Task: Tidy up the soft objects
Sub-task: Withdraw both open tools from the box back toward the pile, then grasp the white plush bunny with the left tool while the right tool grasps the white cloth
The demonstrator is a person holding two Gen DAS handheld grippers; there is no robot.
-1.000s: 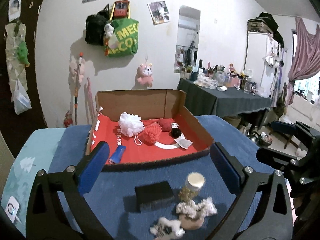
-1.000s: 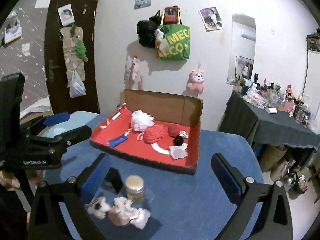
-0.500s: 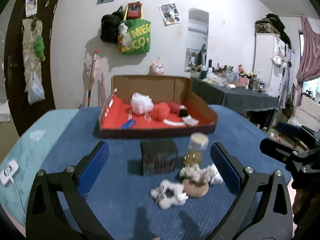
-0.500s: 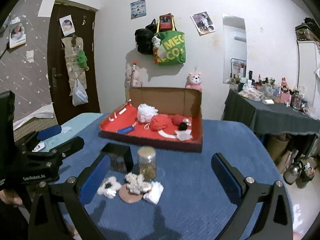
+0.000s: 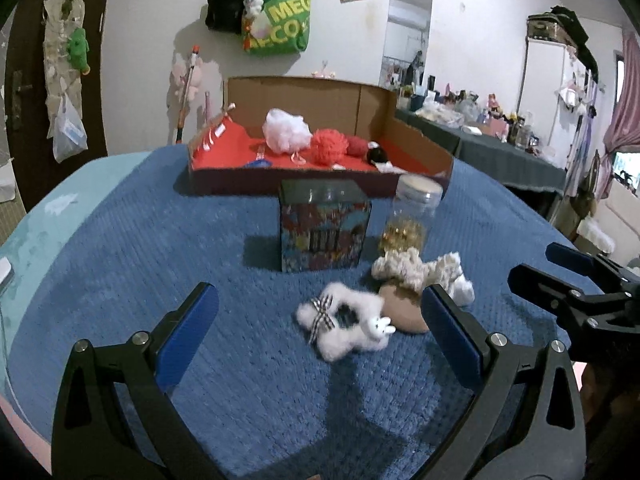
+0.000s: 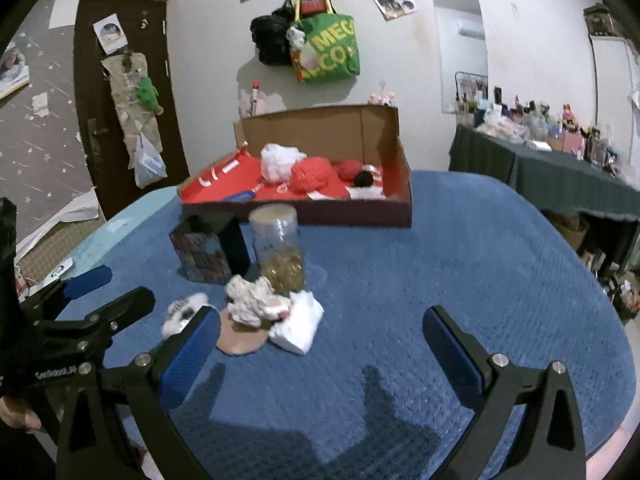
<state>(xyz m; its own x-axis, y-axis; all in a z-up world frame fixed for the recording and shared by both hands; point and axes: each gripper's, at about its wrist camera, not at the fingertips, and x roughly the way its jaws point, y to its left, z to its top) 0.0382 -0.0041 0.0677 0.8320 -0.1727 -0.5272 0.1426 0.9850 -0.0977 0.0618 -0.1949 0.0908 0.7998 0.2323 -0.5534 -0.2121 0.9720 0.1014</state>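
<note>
Both claws spread wide, empty, low over blue-covered desk (image 5: 120,248); soft pile ahead of them.

Left claw (image 5: 320,322): blue pads apart, nothing held; fluffy white plush scrunchie with a checked bow (image 5: 344,326) lies between the pads, on the cloth. At its 2 o'clock, touching, a tan flat round pad (image 5: 400,312) under a crumpled cream knitted scrunchie (image 5: 416,266). Right claw (image 6: 322,344): pads apart, empty; folded white cloth (image 6: 298,326) at its 11 o'clock, beside the same cream scrunchie. Behind the pile, at 12 o'clock in the left view: patterned dark square tin (image 5: 324,230), upright, and a clear plastic jar with gold contents (image 5: 410,218), upright. Farther back, open cardboard box with red lining (image 5: 320,142) holding a white mesh pouf (image 5: 286,132), a red mesh pouf (image 5: 330,146), and small dark and red pieces, too small to tell.
</note>
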